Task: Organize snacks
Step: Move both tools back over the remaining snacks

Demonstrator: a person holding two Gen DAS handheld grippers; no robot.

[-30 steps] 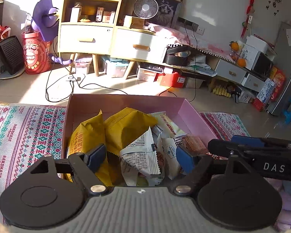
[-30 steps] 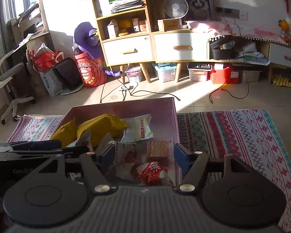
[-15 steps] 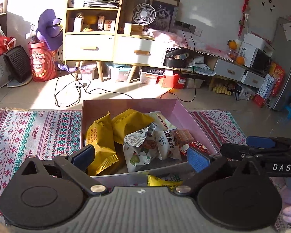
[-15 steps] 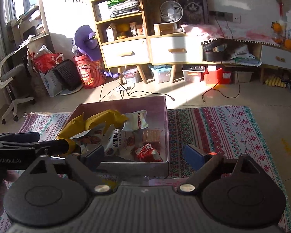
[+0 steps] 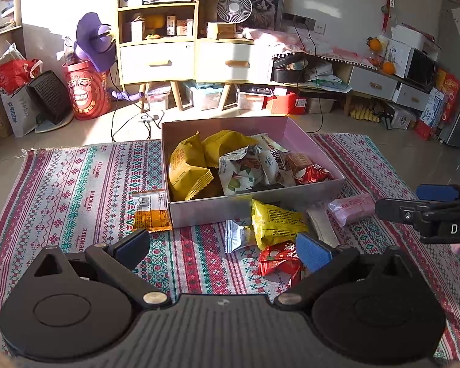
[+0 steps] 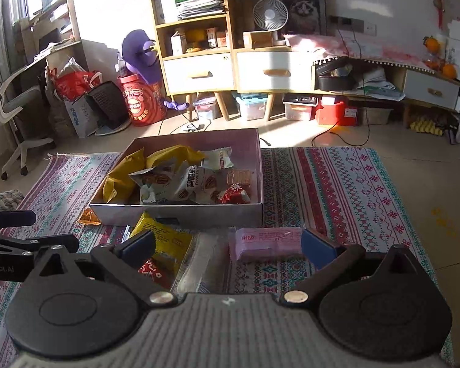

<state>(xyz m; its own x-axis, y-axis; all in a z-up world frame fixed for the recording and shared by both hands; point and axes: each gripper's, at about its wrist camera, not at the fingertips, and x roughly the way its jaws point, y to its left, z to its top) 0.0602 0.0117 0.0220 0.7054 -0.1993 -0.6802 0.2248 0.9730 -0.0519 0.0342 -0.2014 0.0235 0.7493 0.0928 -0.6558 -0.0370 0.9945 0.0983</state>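
My left hand-held gripper (image 5: 222, 247) stands fully open at the lower centre of its view, with nothing between its pads; its jaws opened further in the last second. My right hand-held gripper (image 6: 228, 247) is also spread wide and grips nothing; its jaws have just been opening. A pink packet (image 6: 268, 243) lies on the rug (image 6: 352, 190) between its fingertips, untouched by either pad.

The pink box (image 5: 294, 136) sits on the rug at the centre of both views. It holds yellow bags (image 5: 188, 168), white packets (image 5: 245, 170) and a red packet (image 5: 314, 173).

Outside the box, along its near wall, lie:
- an orange packet (image 5: 151, 211), left of the box corner;
- a yellow packet (image 5: 276, 222);
- a silver packet (image 5: 237, 236);
- a red packet (image 5: 279, 260), beside my left gripper's right pad.
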